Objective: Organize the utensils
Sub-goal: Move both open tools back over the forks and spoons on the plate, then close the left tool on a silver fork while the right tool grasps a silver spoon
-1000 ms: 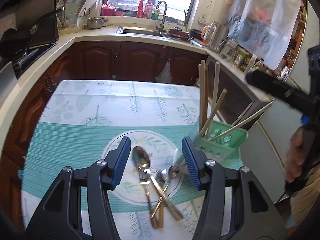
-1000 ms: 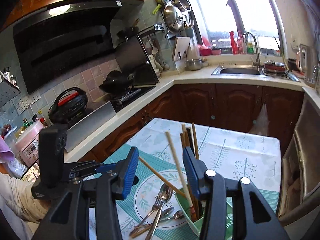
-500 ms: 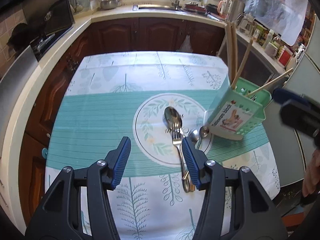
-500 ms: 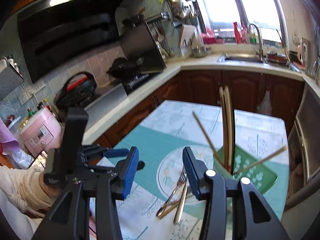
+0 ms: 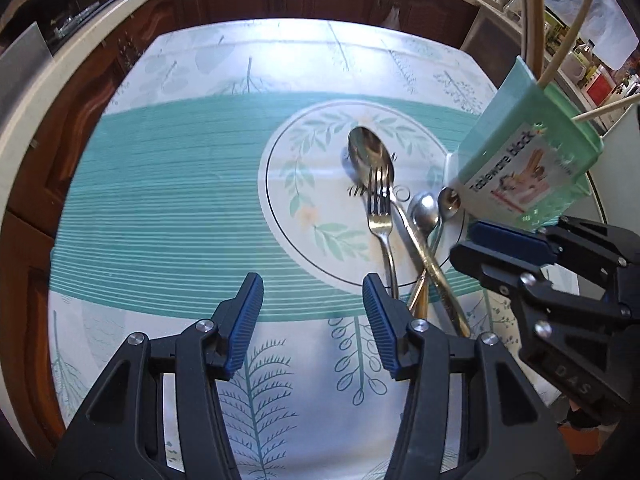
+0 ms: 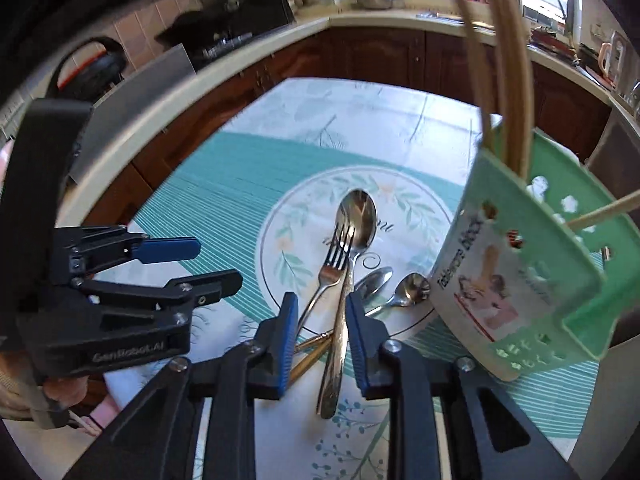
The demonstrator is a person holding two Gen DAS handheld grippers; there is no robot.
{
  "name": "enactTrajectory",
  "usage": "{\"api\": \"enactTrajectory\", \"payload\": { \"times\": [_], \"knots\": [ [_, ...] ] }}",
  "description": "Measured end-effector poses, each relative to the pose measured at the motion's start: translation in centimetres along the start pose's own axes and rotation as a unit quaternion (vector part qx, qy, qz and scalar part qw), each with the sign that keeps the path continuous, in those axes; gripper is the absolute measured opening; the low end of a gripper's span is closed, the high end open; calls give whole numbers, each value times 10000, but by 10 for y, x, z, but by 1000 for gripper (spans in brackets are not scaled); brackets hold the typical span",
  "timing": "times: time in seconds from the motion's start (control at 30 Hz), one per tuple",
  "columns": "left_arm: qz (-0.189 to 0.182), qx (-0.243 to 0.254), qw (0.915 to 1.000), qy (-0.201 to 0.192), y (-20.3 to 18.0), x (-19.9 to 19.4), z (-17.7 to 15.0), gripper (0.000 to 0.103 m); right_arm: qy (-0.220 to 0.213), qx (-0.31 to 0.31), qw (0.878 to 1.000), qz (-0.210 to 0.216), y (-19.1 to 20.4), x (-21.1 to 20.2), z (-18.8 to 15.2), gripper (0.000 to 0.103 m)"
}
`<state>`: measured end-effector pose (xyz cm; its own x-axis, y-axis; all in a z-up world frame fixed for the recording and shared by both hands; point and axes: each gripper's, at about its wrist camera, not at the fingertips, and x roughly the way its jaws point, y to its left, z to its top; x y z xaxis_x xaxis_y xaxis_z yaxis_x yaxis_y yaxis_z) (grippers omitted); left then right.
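Though crossed, gleaming cutlery (image 6: pixel 340 280)

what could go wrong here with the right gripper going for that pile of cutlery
1. The right gripper has its jaws closing around the large spoon handle, but the fork and a gold handle cross it there, so it may drag or pinch more than one piece.
2. The green holder stands close beside the pile with chopsticks leaning out; a lifted spoon could knock them.
3. The left gripper hangs open near the same handles, so the two tools may collide.
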<state>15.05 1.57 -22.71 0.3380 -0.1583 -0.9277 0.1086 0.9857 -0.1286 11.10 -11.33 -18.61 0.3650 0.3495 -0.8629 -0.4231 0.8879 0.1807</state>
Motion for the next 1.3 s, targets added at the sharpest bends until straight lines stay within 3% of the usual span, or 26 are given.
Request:
{"api": "enactTrajectory", "payload": {
  "times": [0.37,0.6,1.17,1.3],
  "knots": [
    [-152,-239,9996,89,19,13,-4,49,685,-175,9962,-514,3,61,21,9],
    [-193,-243,9995,109,21,14,-5,49,990,-161,9924,-712,1,77,28,6],
    [-120,-137,9997,161,14,10,-7,49,1879,215,9818,178,1,84,29,5],
    [-105,-202,9996,167,17,8,-6,49,1991,435,9789,143,3,86,29,7]
  ]
}}
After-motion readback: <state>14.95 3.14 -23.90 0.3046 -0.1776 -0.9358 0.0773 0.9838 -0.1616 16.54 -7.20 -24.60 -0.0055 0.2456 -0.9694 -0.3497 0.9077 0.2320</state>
